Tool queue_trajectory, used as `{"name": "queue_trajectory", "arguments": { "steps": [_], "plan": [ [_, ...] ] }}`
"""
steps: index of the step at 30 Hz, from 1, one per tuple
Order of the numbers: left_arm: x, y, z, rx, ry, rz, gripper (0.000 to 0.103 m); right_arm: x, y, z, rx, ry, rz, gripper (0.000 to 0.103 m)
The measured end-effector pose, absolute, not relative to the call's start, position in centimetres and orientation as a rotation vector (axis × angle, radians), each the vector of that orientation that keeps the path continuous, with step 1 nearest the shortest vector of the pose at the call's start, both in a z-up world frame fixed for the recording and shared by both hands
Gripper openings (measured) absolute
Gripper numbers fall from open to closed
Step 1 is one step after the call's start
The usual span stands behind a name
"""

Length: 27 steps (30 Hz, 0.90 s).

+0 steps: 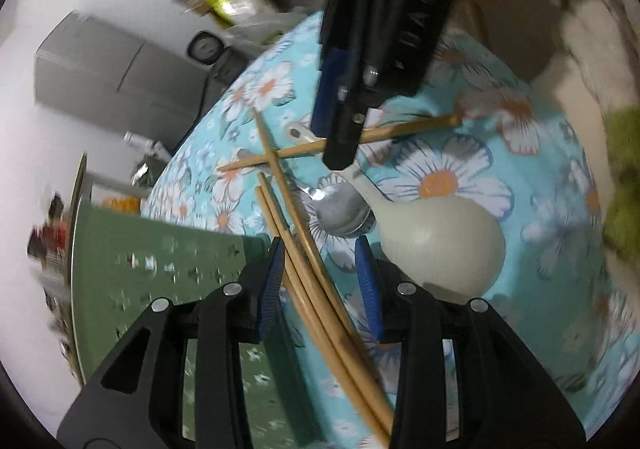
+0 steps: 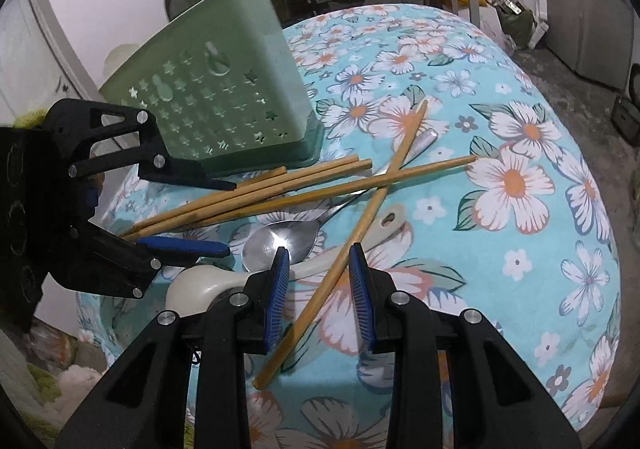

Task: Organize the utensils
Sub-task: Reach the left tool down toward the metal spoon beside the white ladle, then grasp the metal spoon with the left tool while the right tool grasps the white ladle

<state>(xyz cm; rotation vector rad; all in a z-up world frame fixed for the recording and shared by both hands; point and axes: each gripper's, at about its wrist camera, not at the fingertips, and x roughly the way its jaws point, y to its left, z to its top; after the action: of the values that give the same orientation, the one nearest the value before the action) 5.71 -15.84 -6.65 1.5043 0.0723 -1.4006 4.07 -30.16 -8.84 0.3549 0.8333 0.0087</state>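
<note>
- Utensils were seen piled on the floral worktop point(image 2: 500, 97), beside the green holder point(image 2: 216, 89): bundled chopsticks point(image 2: 256, 193), one crossed chopstick point(image 2: 360, 233), a metal spoon point(image 2: 280, 245), a cream ladle point(image 2: 208, 285).
- Left claw point(image 1: 320, 281) was spread, with the chopstick bundle lying between its pads; no pinch was made yet.
- Right claw point(image 2: 320, 289) was spread too, with the crossed chopstick framed between its pads, not gripped.
- Risk: the sticks overlap each other and the spoon handle, so lifting one would likely drag or flick the others, judged from the crossing.
- Risk: the two claws were very near each other over the pile; a collision is likely if both close in together.
- Risk: round sticks could slip or fan out if the bundle is pinched off-centre.
- Right view alone showed the holder's perforated wall and tilt; its opening could not be seen.
- Left view alone showed the ladle bowl point(image 1: 436, 241) whole and the right claw's tip above the ladle handle; contact could not be told.
</note>
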Motion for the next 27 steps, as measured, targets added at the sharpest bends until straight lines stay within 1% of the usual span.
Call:
{"name": "queue_trajectory", "arguments": {
  "steps": [7,11,16,23,26,27],
  "plan": [
    [4.7,-15.8,-8.3,1.711,0.001,-1.455,0.032,3.8,-30.9,-9.1,0.400,0.811,0.027,0.031],
    [4.8,-16.4,-8.0,1.682,0.027,-1.476,0.032,3.7,-31.5,-9.3,0.426,0.799,0.033,0.031],
    [4.1,-17.1,-8.3,1.662,-0.019,-1.476,0.032,3.6,-32.3,-9.5,0.457,0.783,0.040,0.031],
    [4.3,-17.9,-8.6,1.616,-0.033,-1.487,0.032,3.7,-33.1,-9.9,0.491,0.768,0.042,0.031],
    [4.4,-18.2,-8.9,1.606,-0.028,-1.494,0.022,3.7,-33.1,-10.1,0.500,0.767,0.041,0.031],
    [4.3,-18.2,-9.0,1.610,-0.022,-1.498,0.015,3.7,-33.1,-10.1,0.502,0.767,0.041,0.031]
  ]
}}
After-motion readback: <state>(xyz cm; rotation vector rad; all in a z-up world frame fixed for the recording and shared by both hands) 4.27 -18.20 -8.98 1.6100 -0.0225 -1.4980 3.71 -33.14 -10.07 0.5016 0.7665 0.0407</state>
